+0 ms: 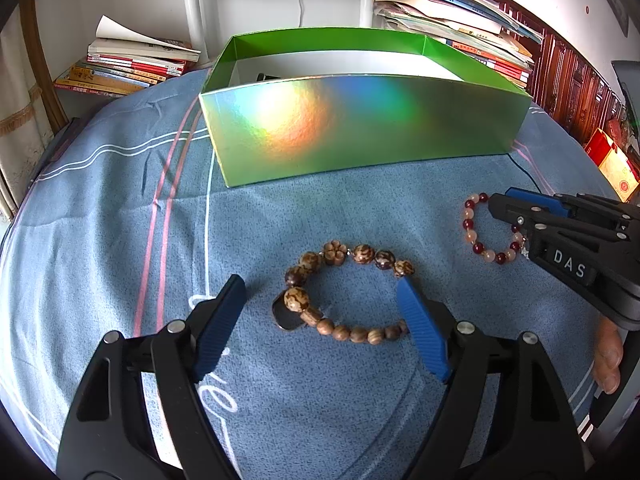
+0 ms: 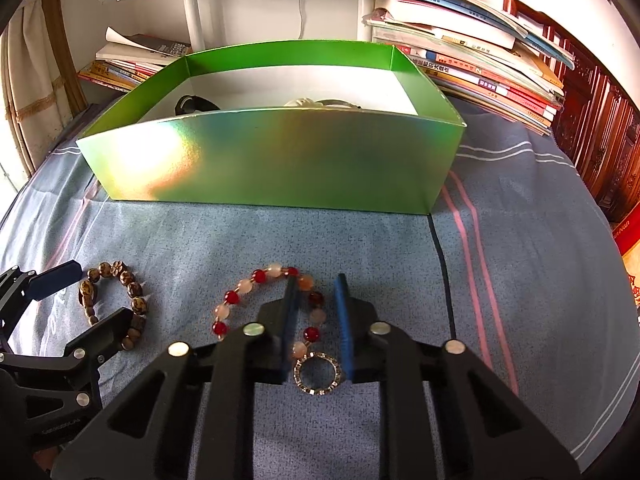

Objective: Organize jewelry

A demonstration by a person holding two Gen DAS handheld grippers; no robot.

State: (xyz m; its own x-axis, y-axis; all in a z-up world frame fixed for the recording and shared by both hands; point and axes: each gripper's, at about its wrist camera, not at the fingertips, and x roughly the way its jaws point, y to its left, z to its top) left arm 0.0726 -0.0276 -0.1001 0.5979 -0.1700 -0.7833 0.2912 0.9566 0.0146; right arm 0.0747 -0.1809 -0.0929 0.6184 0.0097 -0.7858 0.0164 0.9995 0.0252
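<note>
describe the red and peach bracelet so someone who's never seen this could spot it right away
Start at the shiny green box on the blue cloth; two bead bracelets lie in front of it. The red and peach bracelet is the one at the right gripper, whose open jaws straddle one side. Unlike the brown wooden bracelet, it has glassy beads and a sparkly ring charm.

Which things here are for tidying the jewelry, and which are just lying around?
For the job:
- brown wooden bead bracelet
- red and peach glass bead bracelet with a sparkly ring charm
- shiny green cardboard box
- left hand-held gripper, open
- right hand-held gripper, open

Just lying about:
- stacks of books
- blue striped cloth
- white lamp stand
</note>
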